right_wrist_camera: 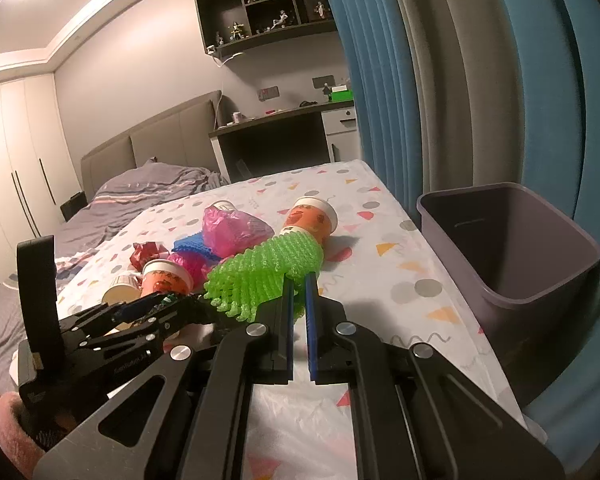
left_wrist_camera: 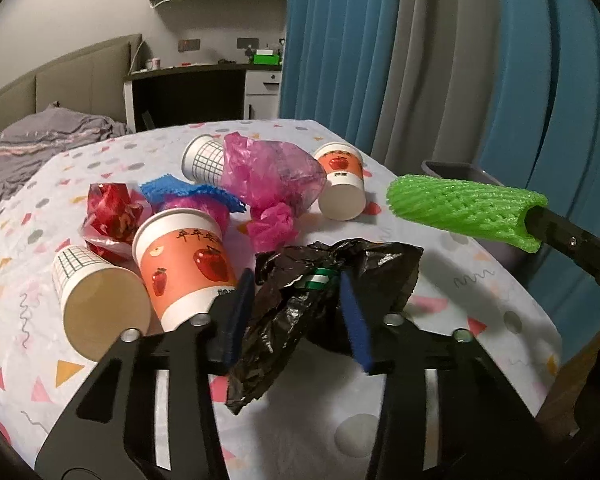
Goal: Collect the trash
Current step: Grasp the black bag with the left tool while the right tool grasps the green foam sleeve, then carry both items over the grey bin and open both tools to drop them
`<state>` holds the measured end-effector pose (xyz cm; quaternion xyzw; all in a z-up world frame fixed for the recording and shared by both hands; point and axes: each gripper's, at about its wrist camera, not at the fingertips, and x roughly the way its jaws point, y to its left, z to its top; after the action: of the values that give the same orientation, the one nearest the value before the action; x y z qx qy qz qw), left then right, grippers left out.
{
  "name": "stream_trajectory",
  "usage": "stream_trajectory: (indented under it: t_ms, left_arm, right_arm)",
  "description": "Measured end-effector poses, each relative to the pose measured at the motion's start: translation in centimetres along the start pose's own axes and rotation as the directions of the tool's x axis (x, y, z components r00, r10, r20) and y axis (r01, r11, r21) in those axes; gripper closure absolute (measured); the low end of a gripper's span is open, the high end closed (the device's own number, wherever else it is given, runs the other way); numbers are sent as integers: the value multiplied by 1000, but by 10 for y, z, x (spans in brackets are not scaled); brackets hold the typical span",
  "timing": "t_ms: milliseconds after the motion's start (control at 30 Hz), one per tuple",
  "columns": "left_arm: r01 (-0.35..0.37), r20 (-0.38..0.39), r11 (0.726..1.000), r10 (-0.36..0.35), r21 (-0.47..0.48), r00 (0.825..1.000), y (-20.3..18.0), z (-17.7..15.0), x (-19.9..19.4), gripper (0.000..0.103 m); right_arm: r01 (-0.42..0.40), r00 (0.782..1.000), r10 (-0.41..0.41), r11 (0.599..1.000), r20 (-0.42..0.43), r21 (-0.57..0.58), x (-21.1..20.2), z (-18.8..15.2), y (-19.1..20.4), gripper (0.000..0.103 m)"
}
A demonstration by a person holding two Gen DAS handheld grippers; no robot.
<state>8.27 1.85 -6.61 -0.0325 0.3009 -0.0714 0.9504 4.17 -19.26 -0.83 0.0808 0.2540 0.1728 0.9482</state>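
Two grippers are loaded. Left gripper clamps a crumpled black plastic bag, lifted over the confetti-print tablecloth. Right gripper pinches a green foam fruit net between its blue pads, net sticking out toward 11 o'clock. Purple bin sits at 2 o'clock of the right gripper, just beside the table edge. Apple-print paper cup, grid-print cup, pink bag and red wrapper lie at 10–12 o'clock of the left gripper.
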Motion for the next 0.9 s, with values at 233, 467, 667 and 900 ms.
stream_trajectory:
  t_ms: [233,467,667,900]
  left_arm:
    - [42,9,999,-42,-5,999,-1,-1,-6,91]
    - [83,60,996,-81,-26,995,-5,3,-25,94]
    - [93,110,994,-87,-50,990,-7,10,-43,95]
    - [102,159,994,-94,-43,983,-15,17,-60,95]
  right_arm:
    - [13,1000,-13,1000,3,1,-5,-2,0,97]
    - [28,999,-28,1000,18,5,-12,1,0,97]
    - [38,999,-38,999,30,6,-19,-1,0,97]
    - [68,997,-68,998,35,-11,-24,0,-1,97]
